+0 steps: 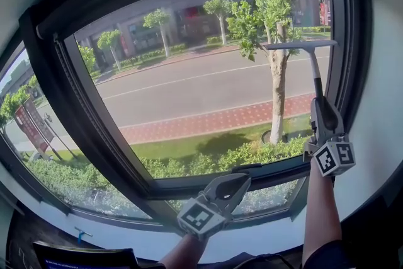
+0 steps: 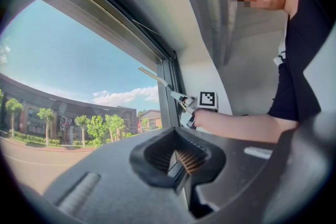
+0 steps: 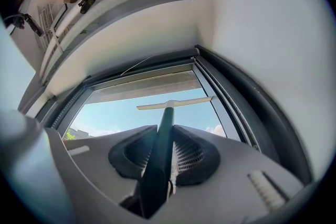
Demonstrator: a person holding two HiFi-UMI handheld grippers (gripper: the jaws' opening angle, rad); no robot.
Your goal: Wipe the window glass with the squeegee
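Left claw (image 1: 240, 182) together, empty | right claw (image 1: 321, 108) clamped on one squeegee (image 1: 301, 45) | at one window glass (image 1: 201, 88)

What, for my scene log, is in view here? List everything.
squeegee: one, dark handle and pale blade, up at the glass's upper right
window glass: one large clear pane, centre; a narrower pane to its left
window frame: one, black, round the panes
wall: one, white, right of the window
trees: several, green, outside along the road
road: one, grey, outside
left gripper: one, grey, low by the bottom frame, jaws together, empty
right gripper: one, grey, shut on the squeegee handle
forearms: two, bare, bottom edge
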